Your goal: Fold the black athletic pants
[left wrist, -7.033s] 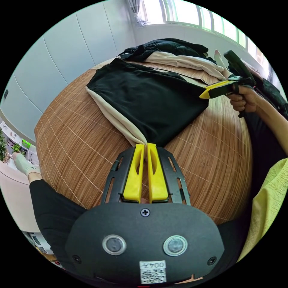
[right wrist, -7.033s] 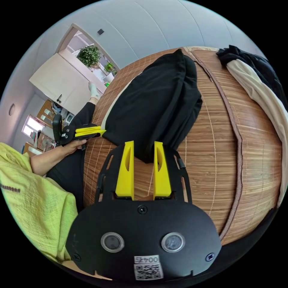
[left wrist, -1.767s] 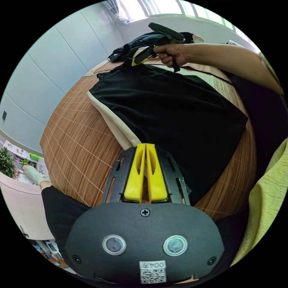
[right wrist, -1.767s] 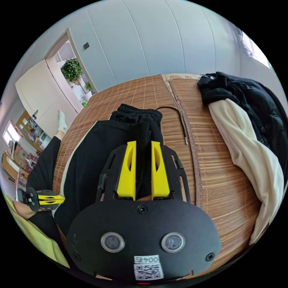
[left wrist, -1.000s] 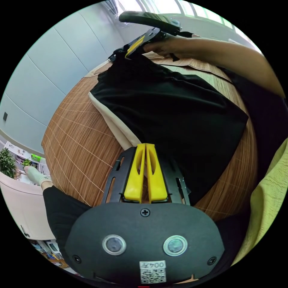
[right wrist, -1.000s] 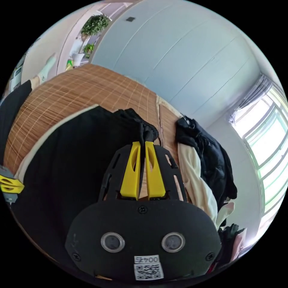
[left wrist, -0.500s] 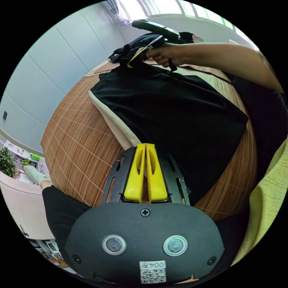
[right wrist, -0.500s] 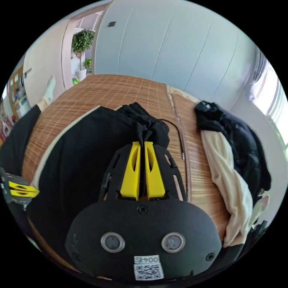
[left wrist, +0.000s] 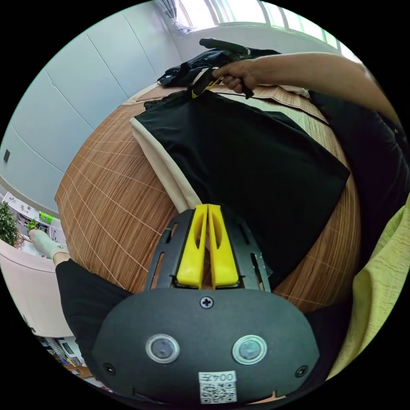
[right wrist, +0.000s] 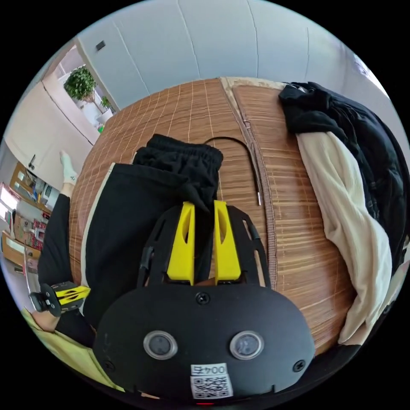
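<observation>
Black pants (left wrist: 256,166), folded flat into a smooth slab, on ribbed bamboo mat (left wrist: 111,192).
Left gripper (left wrist: 207,209) pinched closed at the cream-striped edge; right gripper (right wrist: 203,207) slightly parted over fabric, grip uncertain.

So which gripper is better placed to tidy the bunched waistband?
Probably the right gripper: its jaws stand apart right at the bunched waistband of the pants. The left gripper is shut at the opposite edge, by the cream stripe.

No text on anything here can be read.
</observation>
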